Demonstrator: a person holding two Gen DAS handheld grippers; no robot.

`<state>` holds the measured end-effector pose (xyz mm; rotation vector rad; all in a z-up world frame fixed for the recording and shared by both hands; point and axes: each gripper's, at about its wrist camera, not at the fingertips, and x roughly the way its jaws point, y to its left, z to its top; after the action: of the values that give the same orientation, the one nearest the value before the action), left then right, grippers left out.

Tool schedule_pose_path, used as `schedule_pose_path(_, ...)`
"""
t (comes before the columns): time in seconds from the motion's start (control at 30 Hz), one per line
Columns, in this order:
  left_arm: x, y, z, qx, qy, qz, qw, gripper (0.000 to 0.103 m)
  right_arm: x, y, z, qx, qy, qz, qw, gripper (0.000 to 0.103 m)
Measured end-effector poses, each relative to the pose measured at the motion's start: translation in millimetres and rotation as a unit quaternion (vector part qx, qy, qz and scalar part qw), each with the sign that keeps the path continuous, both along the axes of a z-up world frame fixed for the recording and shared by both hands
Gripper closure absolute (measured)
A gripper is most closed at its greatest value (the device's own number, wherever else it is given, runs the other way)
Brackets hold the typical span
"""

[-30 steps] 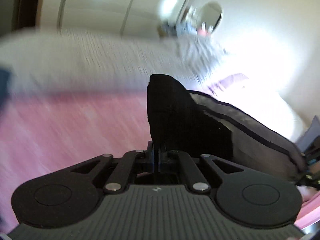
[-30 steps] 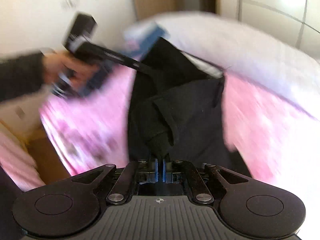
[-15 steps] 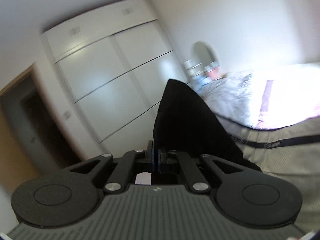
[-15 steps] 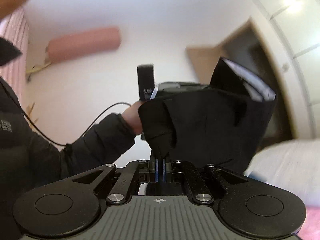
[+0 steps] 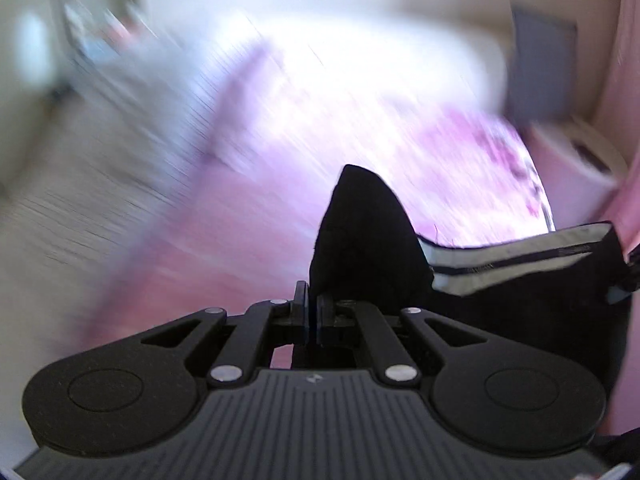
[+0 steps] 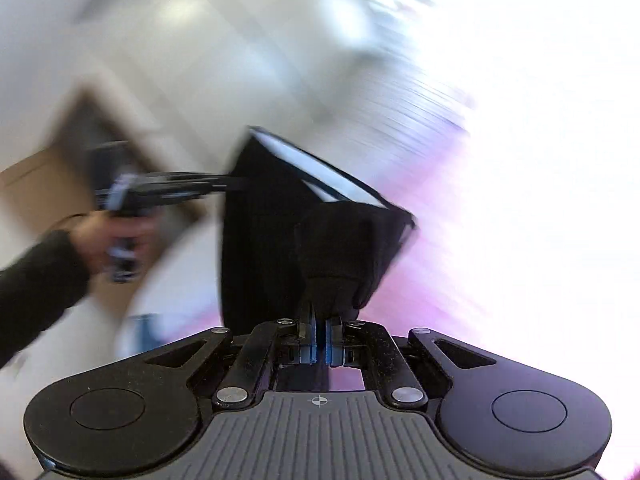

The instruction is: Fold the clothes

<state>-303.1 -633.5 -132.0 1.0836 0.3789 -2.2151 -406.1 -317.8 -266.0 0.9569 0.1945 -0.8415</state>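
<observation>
A black garment (image 5: 360, 240) with a pale striped waistband (image 5: 516, 258) is held up in the air between both grippers. In the left wrist view my left gripper (image 5: 313, 308) is shut on one corner of it, and the cloth runs off to the right. In the right wrist view my right gripper (image 6: 319, 320) is shut on another bunched corner of the black garment (image 6: 272, 232). The left gripper (image 6: 236, 183) shows there too, gripping the far corner, held by a hand (image 6: 108, 240) in a dark sleeve. The pink bed cover (image 5: 224, 240) lies below, blurred.
A bed with a pink and purple patterned cover (image 5: 480, 152) fills the space below. A pale pillow or duvet (image 5: 100, 152) lies at the left. A brown door (image 6: 44, 184) and white wardrobe doors (image 6: 192, 40) are blurred behind. A white round bin (image 5: 580, 160) stands beside the bed.
Both grippers have swung down from pointing at the ceiling and wardrobe toward the bed, carrying the black garment stretched between them. Both stay shut on it.
</observation>
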Motion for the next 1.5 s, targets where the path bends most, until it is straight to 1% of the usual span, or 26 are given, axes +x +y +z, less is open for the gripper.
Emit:
schedule_pose_path(0.03,-20.8,-6.4,-34.1,0.026,-0.008,-0.009,0.9996,0.102,-22.4,-6.4,-28.8,0.036,0.009,-0.022,0.999,0.101)
schedule_pose_path(0.1,-43.8,-4.7,-87.3,0.059,-0.02,-0.02,0.9978,0.102,-67.1,-19.2,-86.5,0.108,0.026,-0.066,0.992,0.101)
schedule_pose_path(0.13,-57.8,-11.4,-99.6,0.065,-0.025,-0.024,0.9973,0.102,-87.3,-27.0,-106.3,0.133,0.027,-0.08,0.988,0.101)
schedule_pose_path(0.23,-82.6,-45.9,-92.1,0.064,-0.031,-0.033,0.9969,0.102,-112.8,-36.1,-120.4,0.148,0.005,-0.076,0.986,0.101)
schedule_pose_path(0.3,-93.8,-67.9,-79.4,0.056,-0.034,-0.038,0.9972,0.102,-129.1,-44.2,-113.3,0.147,-0.011,-0.081,0.986,0.101)
schedule_pose_path(0.37,-100.0,-89.7,-76.5,0.053,-0.03,-0.028,0.9977,0.102,-155.2,-69.3,-106.1,0.149,-0.024,-0.106,0.983,0.101)
schedule_pose_path(0.43,-101.3,-107.5,-80.9,0.064,-0.033,-0.01,0.9974,0.101,-182.0,-80.5,-108.6,0.159,-0.027,-0.134,0.978,0.101)
schedule_pose_path(0.5,-100.8,-124.4,-98.7,0.093,-0.046,0.015,0.9944,0.093,-189.0,-86.5,-120.2,0.17,0.005,-0.145,0.975,0.101)
schedule_pose_path(0.53,-98.6,-131.4,-107.7,0.108,-0.054,0.03,0.9922,0.082,-186.8,-88.9,-127.3,0.179,0.032,-0.141,0.973,0.099)
schedule_pose_path(0.57,-92.3,-134.9,-113.3,0.114,-0.061,0.044,0.9906,0.076,-184.6,-91.4,-134.5,0.188,0.06,-0.137,0.971,0.092)
schedule_pose_path(0.6,-83.1,-135.2,-114.6,0.112,-0.065,0.057,0.99,0.077,-180.2,-94.7,-139.5,0.196,0.096,-0.132,0.967,0.085)
schedule_pose_path(0.63,-72.6,-134.2,-114.9,0.109,-0.068,0.068,0.9893,0.078,-175.1,-97.8,-140.0,0.2,0.139,-0.129,0.961,0.07)
schedule_pose_path(0.67,-58.7,-130.1,-112.6,0.108,-0.066,0.076,0.9891,0.077,-171.6,-99.9,-138.0,0.198,0.179,-0.131,0.955,0.064)
schedule_pose_path(0.7,-43.6,-125.1,-110.1,0.107,-0.064,0.083,0.9887,0.076,-170.2,-102.3,-134.9,0.194,0.205,-0.132,0.95,0.063)
schedule_pose_path(0.73,-25.7,-118.2,-107.3,0.106,-0.064,0.093,0.9879,0.073,-169.4,-105.0,-128.4,0.185,0.216,-0.133,0.949,0.061)
schedule_pose_path(0.8,14.6,-101.0,-102.4,0.108,-0.064,0.115,0.9853,0.072,-163.4,-107.6,-111.4,0.166,0.226,-0.127,0.951,0.058)
schedule_pose_path(0.9,86.4,-58.4,-100.7,0.123,-0.076,0.157,0.977,0.066,-142.2,-122.0,-93.1,0.142,0.23,-0.103,0.957,0.055)
schedule_pose_path(1.0,161.5,-4.1,-103.4,0.139,-0.102,0.197,0.965,0.061,-104.3,-142.7,-94.8,0.122,0.222,-0.058,0.966,0.053)
schedule_pose_path(1.1,229.3,67.2,-111.0,0.157,-0.141,0.235,0.9489,0.057,-57.4,-156.8,-97.6,0.105,0.212,0.009,0.972,0.051)
schedule_pose_path(1.17,263.5,117.2,-115.9,0.164,-0.159,0.235,0.9447,0.054,-18.2,-163.8,-101.3,0.093,0.217,0.066,0.969,0.05)
schedule_pose_path(1.2,278.6,142.0,-118.2,0.166,-0.165,0.232,0.9442,0.053,2.0,-166.3,-102.7,0.087,0.221,0.092,0.967,0.05)
schedule_pose_path(1.23,290.3,165.5,-120.7,0.164,-0.165,0.224,0.9465,0.049,22.9,-167.8,-103.6,0.081,0.226,0.116,0.964,0.049)
schedule_pose_path(1.27,300.0,187.7,-123.5,0.156,-0.165,0.211,0.9507,0.045,43.8,-169.2,-104.5,0.075,0.231,0.139,0.96,0.049)
schedule_pose_path(1.33,314.6,227.2,-130.3,0.134,-0.168,0.183,0.9593,0.041,87.4,-165.5,-107.2,0.058,0.245,0.175,0.952,0.048)
schedule_pose_path(1.43,326.8,265.5,-145.7,0.106,-0.179,0.144,0.9674,0.04,147.3,-150.9,-109.4,0.05,0.258,0.199,0.944,0.045)
schedule_pose_path(1.5,332.6,269.8,-152.6,0.104,-0.179,0.133,0.9693,0.048,181.9,-139.6,-116.2,0.062,0.259,0.193,0.944,0.044)
